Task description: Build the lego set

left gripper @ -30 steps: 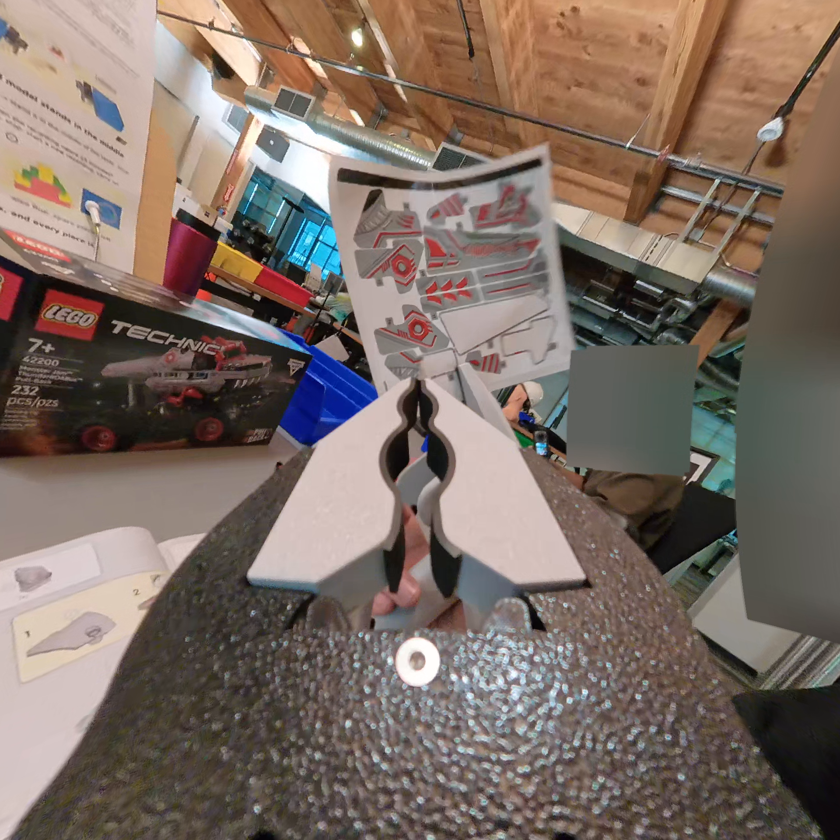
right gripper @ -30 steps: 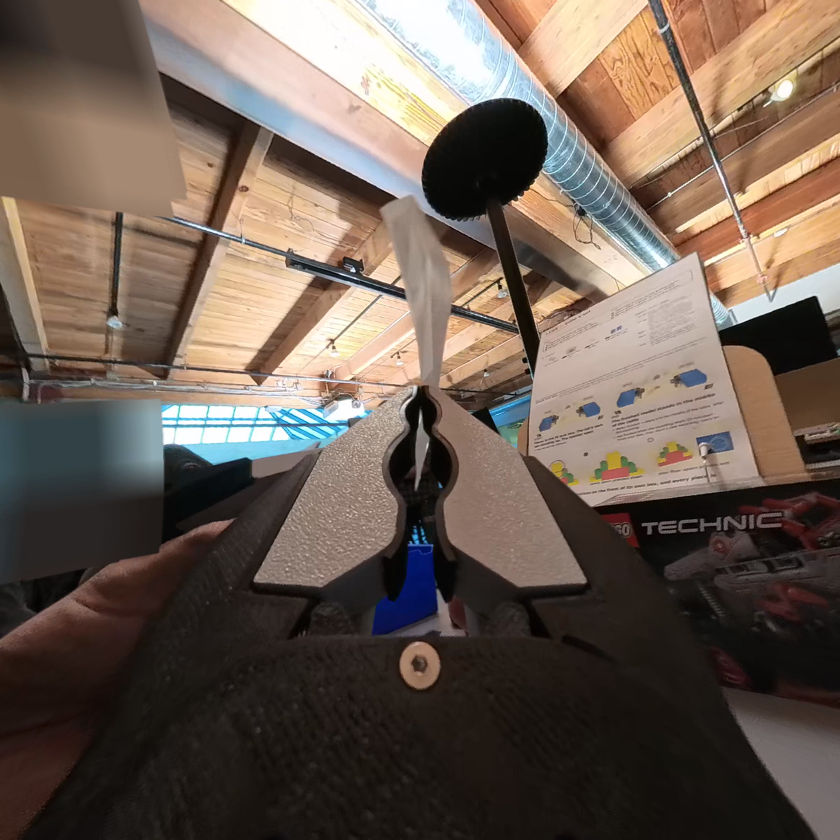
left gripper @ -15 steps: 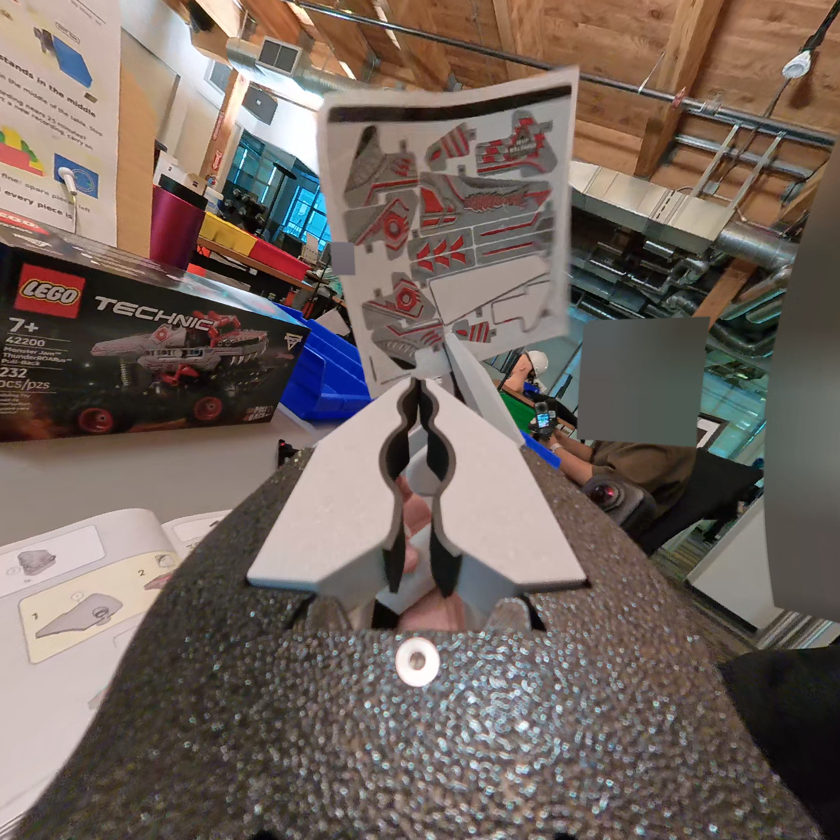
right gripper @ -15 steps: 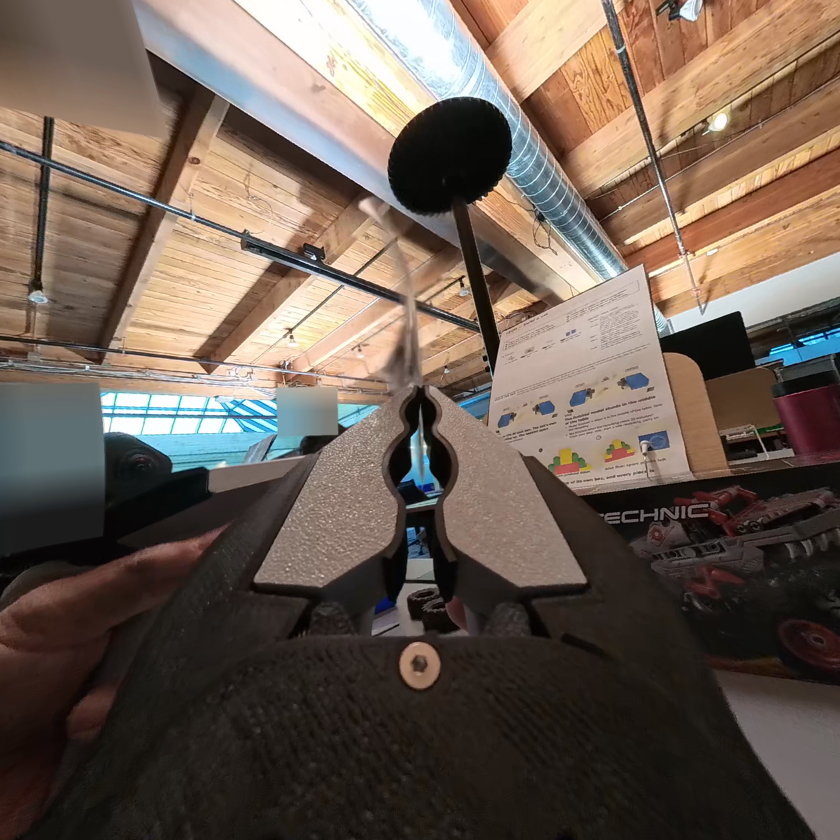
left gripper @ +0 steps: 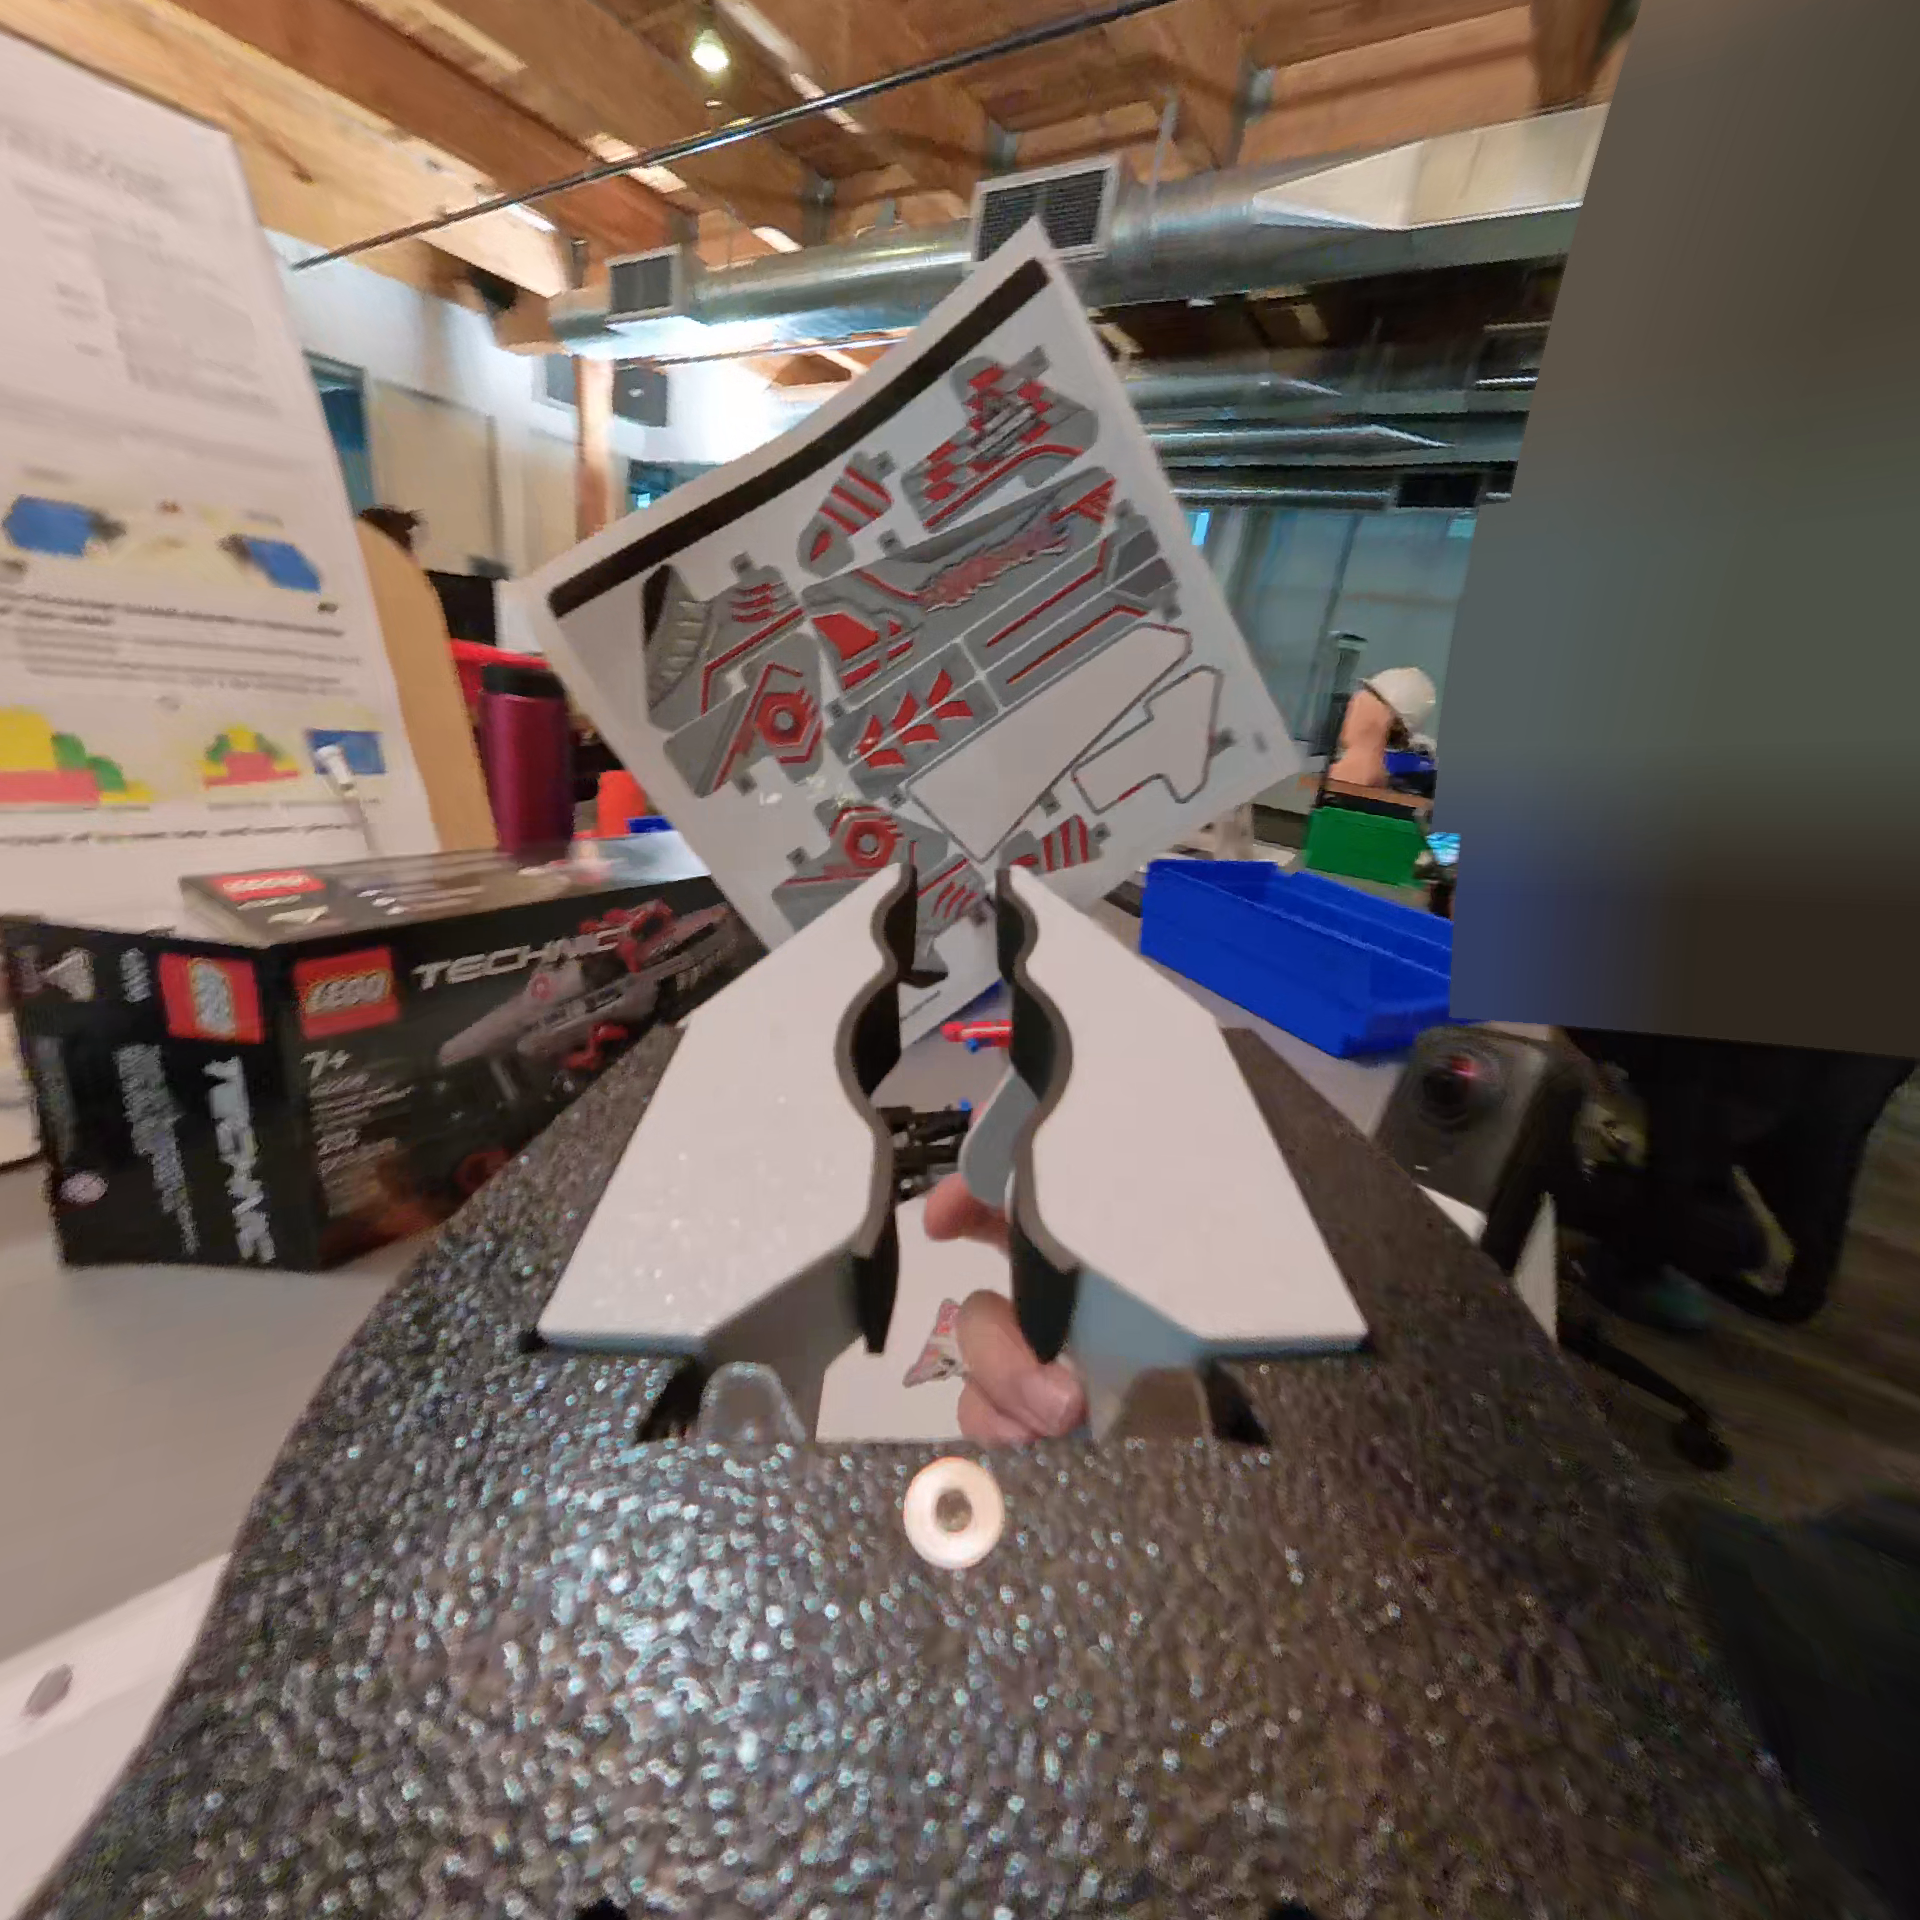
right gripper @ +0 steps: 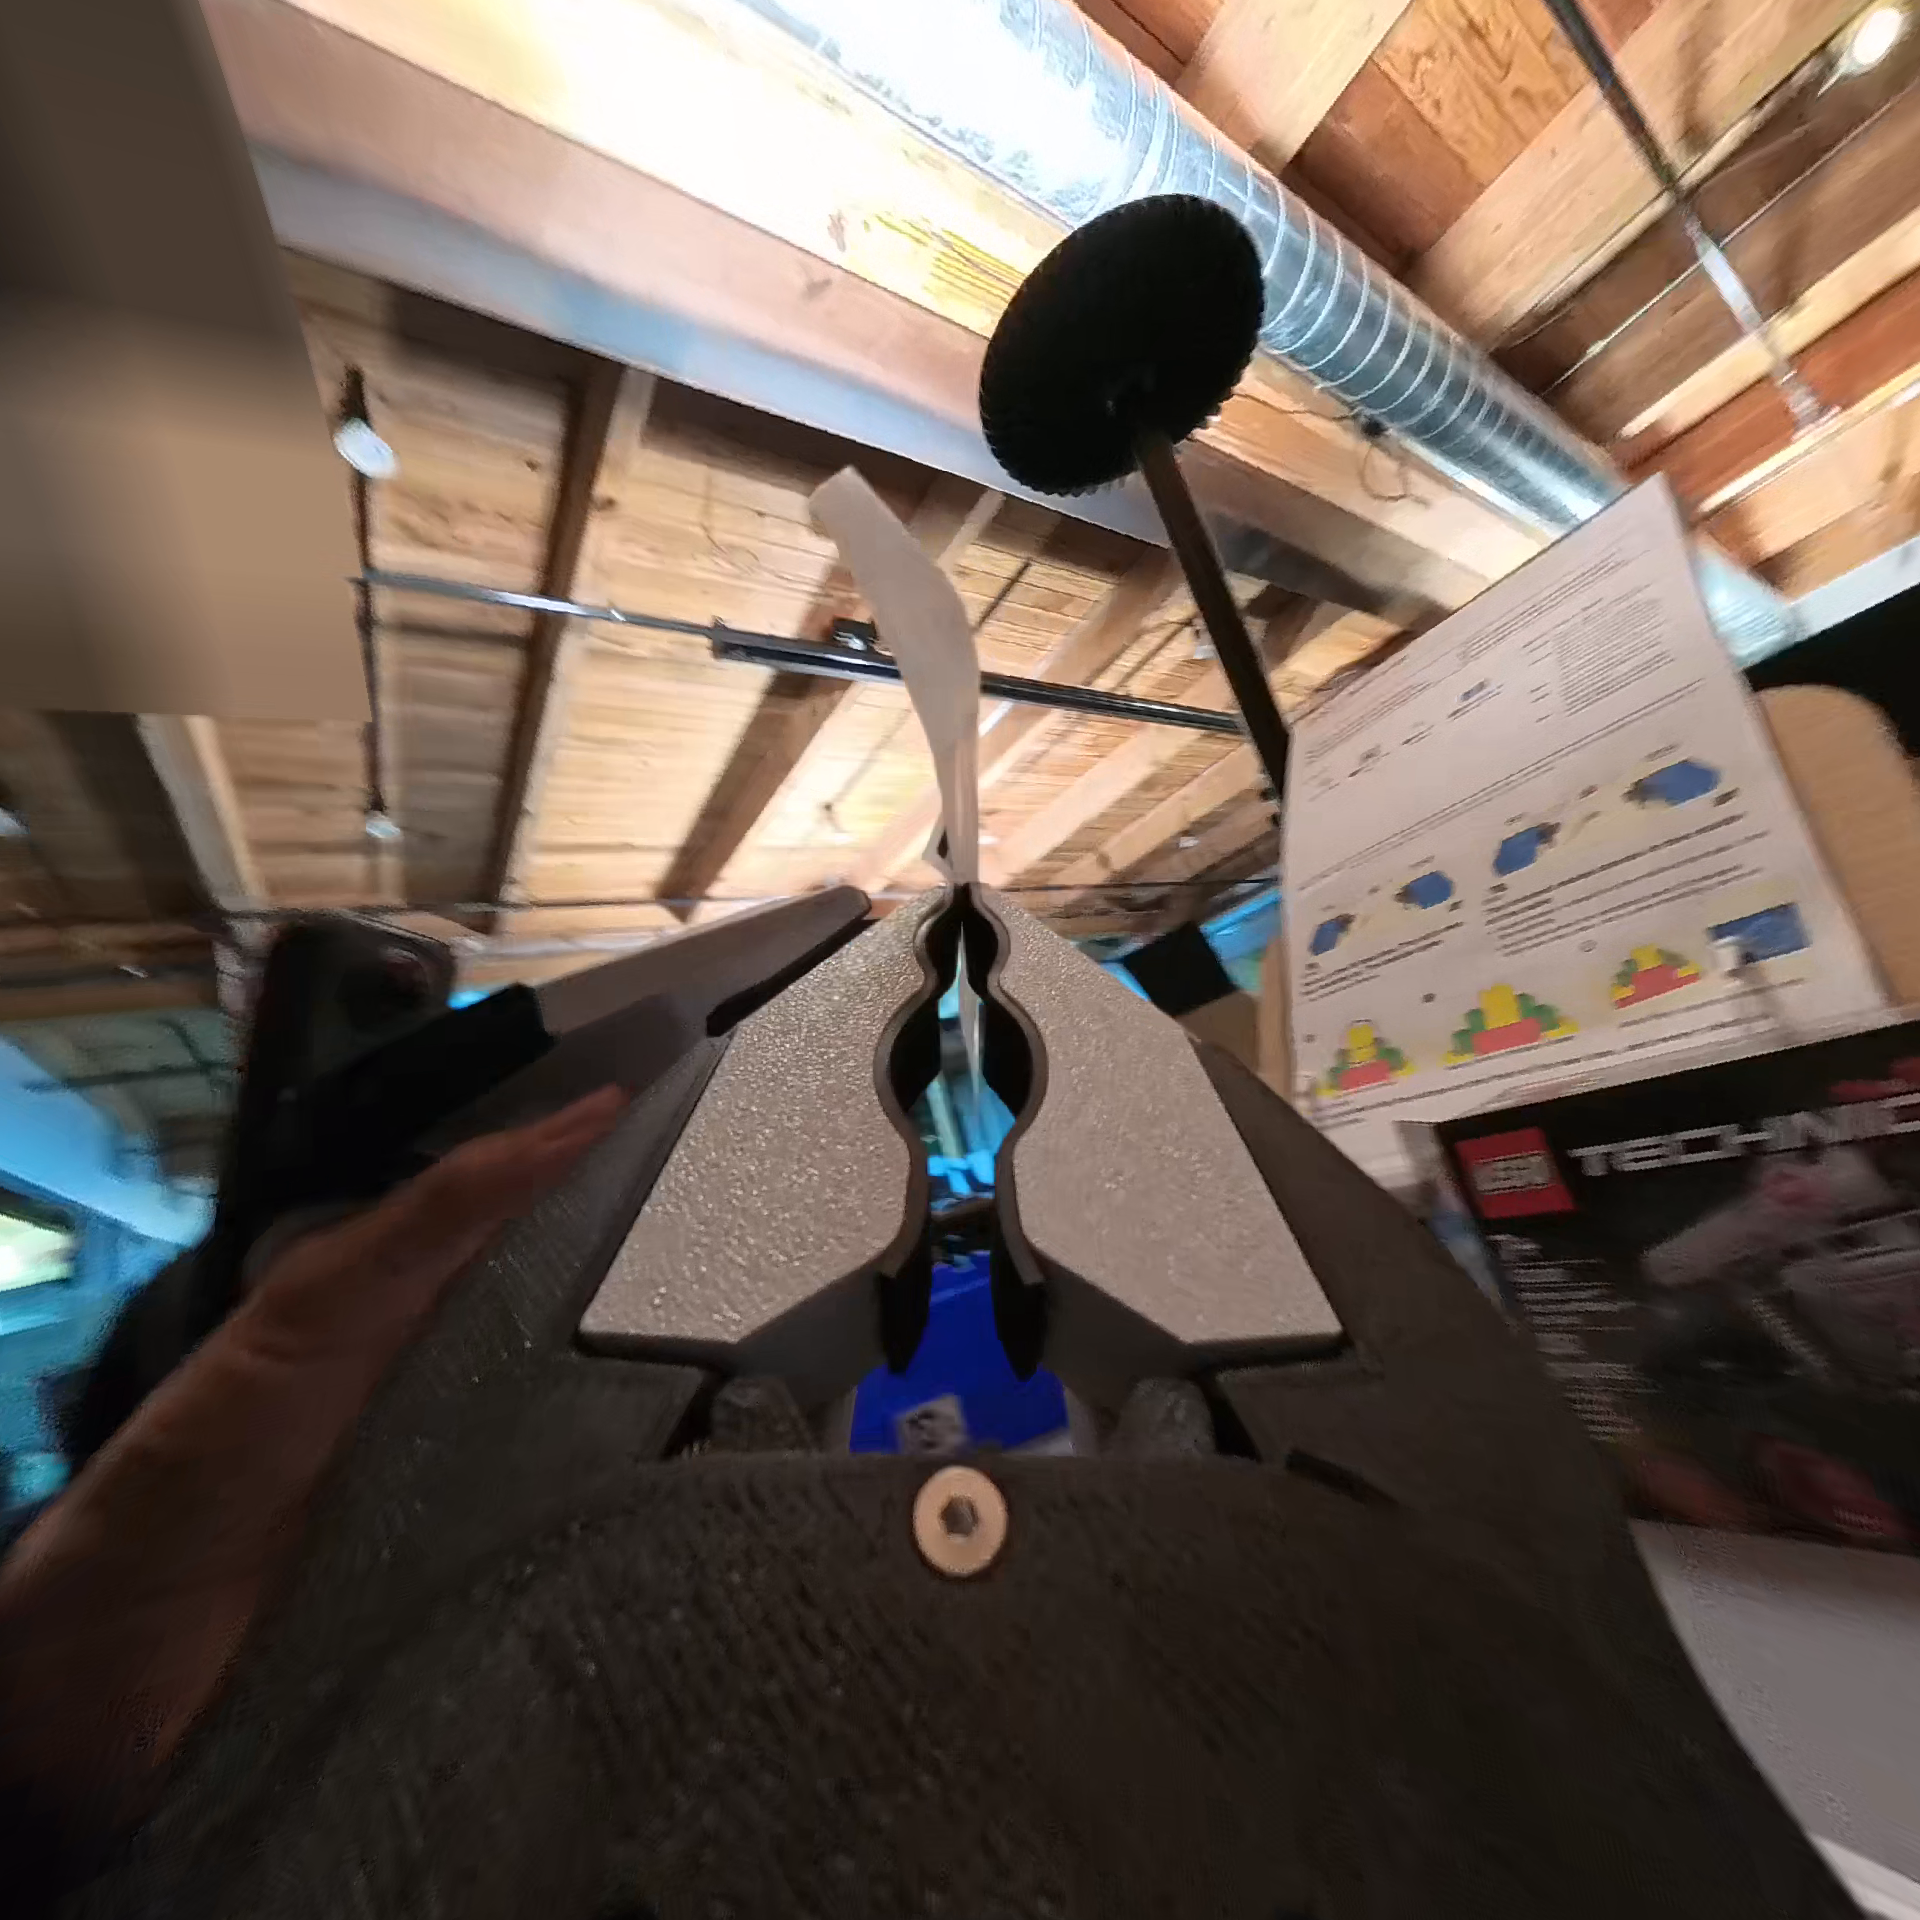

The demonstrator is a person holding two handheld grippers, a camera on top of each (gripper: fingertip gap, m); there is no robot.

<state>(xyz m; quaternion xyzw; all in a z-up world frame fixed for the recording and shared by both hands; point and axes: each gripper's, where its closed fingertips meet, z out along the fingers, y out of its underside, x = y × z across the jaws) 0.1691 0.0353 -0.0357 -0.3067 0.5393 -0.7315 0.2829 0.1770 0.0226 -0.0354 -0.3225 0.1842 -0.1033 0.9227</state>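
Observation:
In the left wrist view my left gripper [left gripper: 954, 878] is open, with a clear gap between the jaws. A small grey panel piece [left gripper: 987, 1132] leans against the right finger in that gap, with a person's fingers [left gripper: 1013, 1392] just below it. The sticker sheet [left gripper: 914, 665], grey and red, hangs tilted just beyond the tips. In the right wrist view my right gripper [right gripper: 961, 894] is shut on the sticker sheet [right gripper: 914, 623], seen edge-on and curling upward. The left gripper [right gripper: 665, 977] shows at its left, close by.
A black Lego box [left gripper: 364, 1049] stands on the grey table at left, also in the right wrist view [right gripper: 1714, 1247]. A white poster [left gripper: 156, 520] stands behind it. A blue bin [left gripper: 1299, 935] lies at right. A black disc on a rod [right gripper: 1122, 343] rises overhead. An instruction booklet [left gripper: 73, 1662] lies at lower left. Left and right tips are no more than a few centimetres apart.
My left gripper has opened; it was shut on the grey panel piece. The sticker sheet has tilted to the right. Both views have swung sideways, with the box now closer.

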